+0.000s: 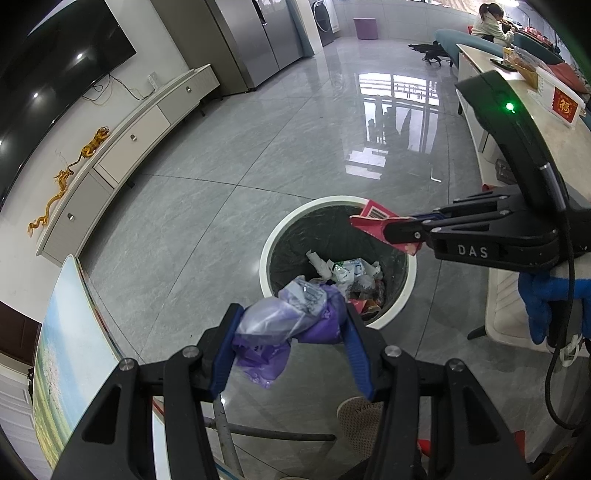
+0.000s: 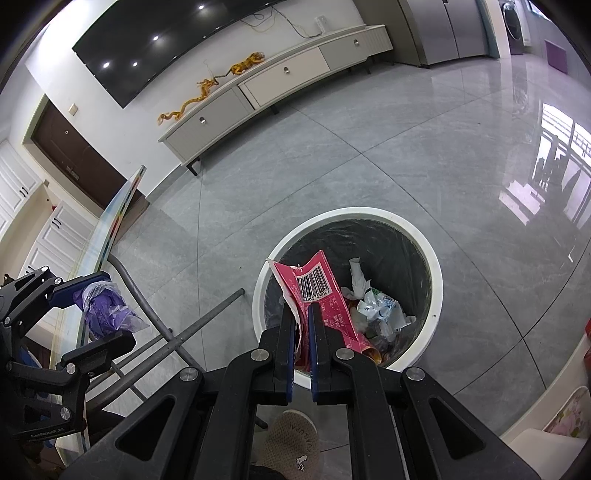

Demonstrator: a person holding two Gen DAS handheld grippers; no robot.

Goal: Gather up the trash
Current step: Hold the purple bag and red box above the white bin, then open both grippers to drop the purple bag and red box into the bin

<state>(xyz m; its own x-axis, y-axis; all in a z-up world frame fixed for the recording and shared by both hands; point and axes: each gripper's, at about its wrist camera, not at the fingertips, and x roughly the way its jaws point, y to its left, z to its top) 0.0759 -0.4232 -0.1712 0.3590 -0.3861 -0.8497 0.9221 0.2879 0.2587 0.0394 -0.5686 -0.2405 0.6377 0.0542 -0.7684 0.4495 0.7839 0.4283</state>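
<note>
Left wrist view. Left gripper [image 1: 291, 328] at near centre, jaws about half open, blue pads pressed on both sides of a crumpled purple plastic bag [image 1: 284, 325] with a clear wrapper bunched into it. Bag held in the air, just nearside of the bin rim. White-rimmed round trash bin [image 1: 263, 266] on the grey tile floor [image 1: 221, 155], dark liner inside, already holding crumpled white paper [image 1: 319, 264] and mixed wrappers. Right gripper [image 1: 391, 230] reaching in from the right edge, jaws nearly shut, clamped on a red wrapper [image 1: 373, 221] with a barcode; wrapper above the bin's far-right rim. Blue glove [image 1: 546, 302] behind that gripper. Low white TV cabinet [image 1: 140, 125] along the far left wall, golden dragon ornament [image 1: 70, 173] on top. Person seated in the far right corner [image 1: 489, 22]. Slipper [image 1: 360, 421] on the floor near the bottom edge.

Right wrist view. Right gripper [image 2: 302, 332] at near centre, pads almost together, pinching the lower part of the red wrapper [image 2: 317, 288]; barcode end standing up, over the bin's near-left part. Trash bin [image 2: 437, 280] just beyond the fingertips, white paper [image 2: 358, 277] and pale wrappers inside. Left gripper [image 2: 103, 306] at the left edge, partly open around the purple plastic bag [image 2: 107, 306], well to the left of the bin, above grey metal bars [image 2: 207, 314]. Slipper [image 2: 291, 443] below the gripper.
</note>
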